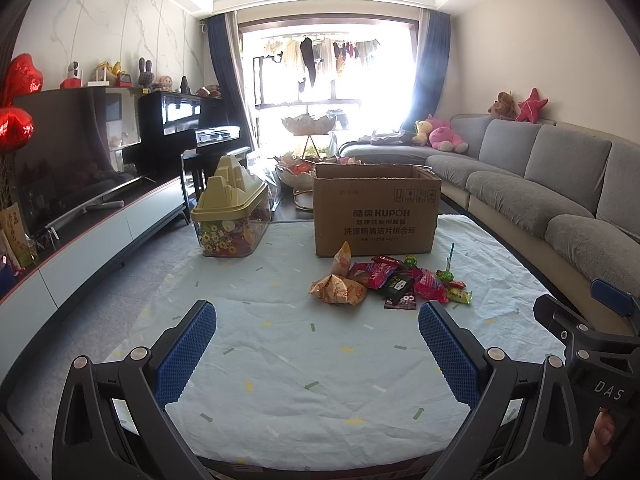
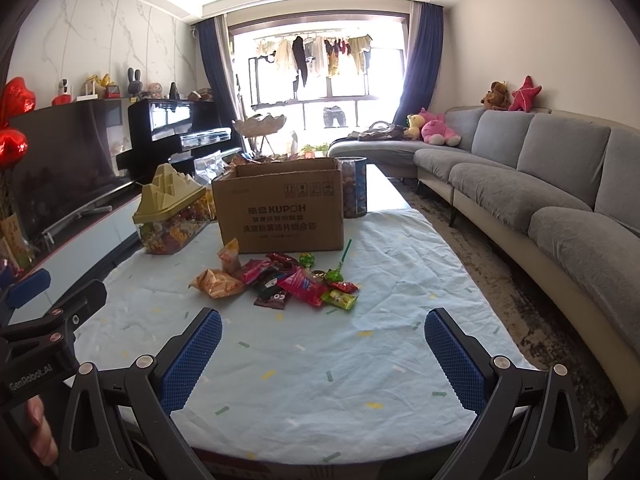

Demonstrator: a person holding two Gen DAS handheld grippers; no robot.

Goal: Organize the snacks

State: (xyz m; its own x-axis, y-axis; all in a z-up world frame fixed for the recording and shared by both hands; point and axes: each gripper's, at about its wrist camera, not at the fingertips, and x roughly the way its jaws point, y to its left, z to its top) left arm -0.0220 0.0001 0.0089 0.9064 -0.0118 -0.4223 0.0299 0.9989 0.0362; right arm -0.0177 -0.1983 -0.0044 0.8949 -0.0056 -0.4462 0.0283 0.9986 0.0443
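Note:
A pile of snack packets [image 1: 394, 282] [image 2: 280, 282] lies on the light blue tablecloth [image 1: 300, 360] [image 2: 320, 360], just in front of an open cardboard box [image 1: 376, 210] [image 2: 280, 210]. Orange bags sit at the pile's left, pink and dark packets in the middle, green candies and a lollipop at its right. My left gripper [image 1: 318, 328] is open and empty, well short of the pile. My right gripper [image 2: 324, 336] is also open and empty, nearer the table's front edge. The right gripper's body [image 1: 580, 340] shows at the left view's right edge.
A clear candy container with a yellow castle lid [image 1: 230, 216] [image 2: 172, 216] stands left of the box. A tall snack jar [image 2: 354, 188] stands behind the box's right side. A grey sofa [image 1: 540, 184] runs along the right, a TV cabinet [image 1: 100, 240] along the left.

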